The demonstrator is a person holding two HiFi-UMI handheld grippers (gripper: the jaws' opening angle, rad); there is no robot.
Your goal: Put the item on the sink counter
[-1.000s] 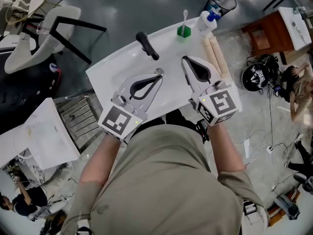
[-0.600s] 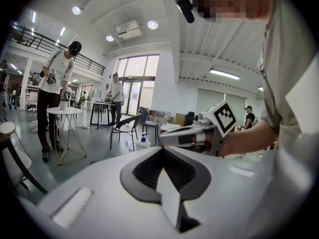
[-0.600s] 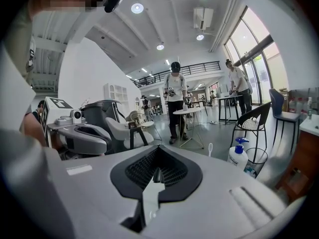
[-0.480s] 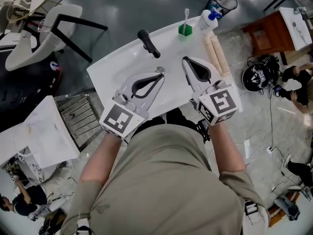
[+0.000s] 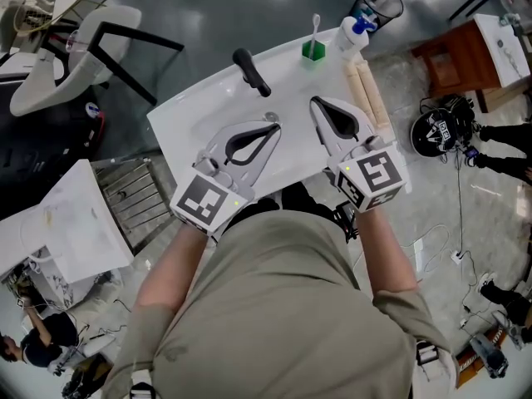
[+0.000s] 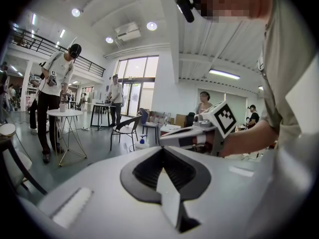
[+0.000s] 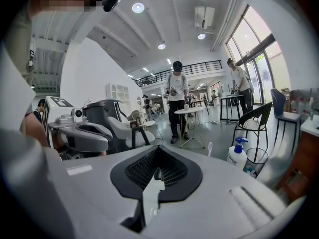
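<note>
Jaws of the left gripper (image 5: 269, 126) and right gripper (image 5: 315, 103) were pressed together, empty, above the sink (image 5: 189, 116). A toothbrush cup (image 5: 312, 51) stood on the sink's back rim, beside a pump bottle (image 5: 352, 34).

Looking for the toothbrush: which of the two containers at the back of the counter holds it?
The green cup, left of the white pump bottle; the toothbrush stands in it.

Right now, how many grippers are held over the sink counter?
2. The left gripper hangs over the basin of the sink counter, just short of the black faucet. The right gripper is beside it, toward the counter's right edge. Both have jaws together, empty.
</note>
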